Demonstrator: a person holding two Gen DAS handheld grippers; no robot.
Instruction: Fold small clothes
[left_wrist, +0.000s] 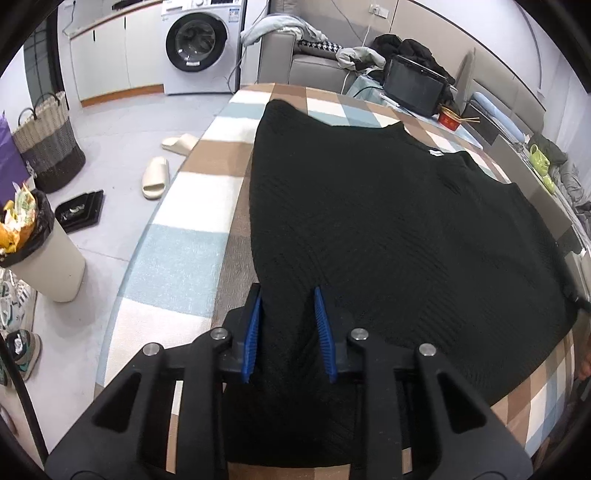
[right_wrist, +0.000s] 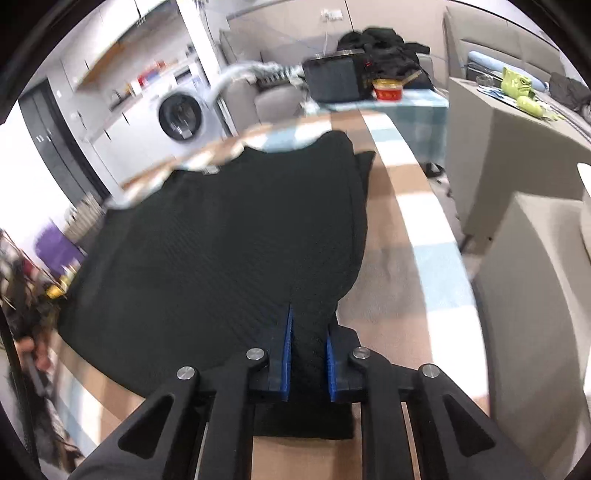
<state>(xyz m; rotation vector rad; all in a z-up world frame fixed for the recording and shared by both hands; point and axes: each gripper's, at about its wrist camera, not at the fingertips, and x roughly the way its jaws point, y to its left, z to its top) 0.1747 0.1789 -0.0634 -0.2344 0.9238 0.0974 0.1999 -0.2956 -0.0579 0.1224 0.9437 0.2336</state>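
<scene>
A black knitted garment (left_wrist: 388, 221) lies spread flat on a table covered with a checked brown, white and blue cloth (left_wrist: 192, 206). My left gripper (left_wrist: 288, 295) is shut on the garment's near left corner, and bunched black fabric fills the gap between its blue pads (left_wrist: 253, 332). In the right wrist view, which is blurred, the same garment (right_wrist: 229, 236) stretches away to the left. My right gripper (right_wrist: 309, 321) is shut on its near right corner, with a fold of fabric pinched between the blue pads (right_wrist: 286, 354). Both corners hang over the table's near edge.
On the floor to the left are a lined waste bin (left_wrist: 40, 258), a woven basket (left_wrist: 48, 144), two slippers (left_wrist: 155, 177) and a washing machine (left_wrist: 199, 40). A black box (left_wrist: 413, 85) and a red bowl (left_wrist: 448, 120) stand beyond the table's far end. A grey cabinet (right_wrist: 498, 147) stands at the right.
</scene>
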